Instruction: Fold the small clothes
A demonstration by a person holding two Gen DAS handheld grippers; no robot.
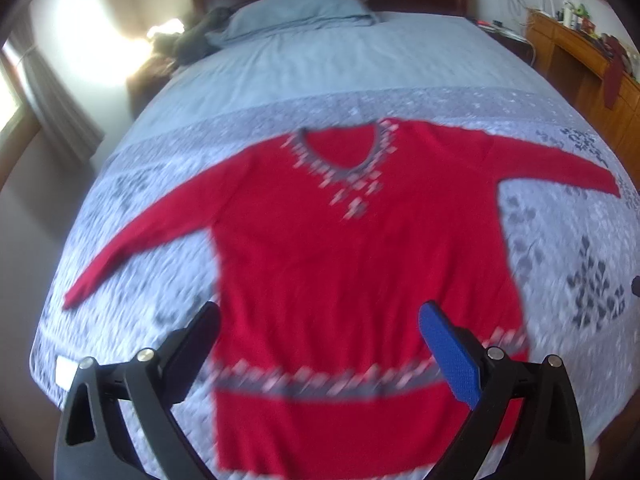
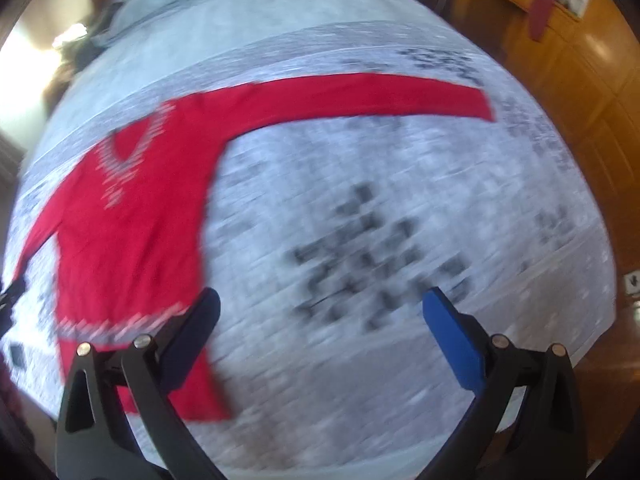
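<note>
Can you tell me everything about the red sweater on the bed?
The red sweater looks knitted, with long sleeves and a grey V-neck collar trimmed in pale marks. A grey and pale patterned band crosses near its bottom edge. It lies flat, front up, on the grey patterned bedspread, sleeves spread out to both sides, not folded yet. Neither gripper holds it.

We are seeing the sweater smeared by motion blur in both views, its neckline pattern too soft to read. Black gripper arms are covering parts of its hem. In the right wrist view the quilt print is dissolving into dark blotches. On the counter, small items are showing too tiny to name. The bed is running off the frame edges.
</note>
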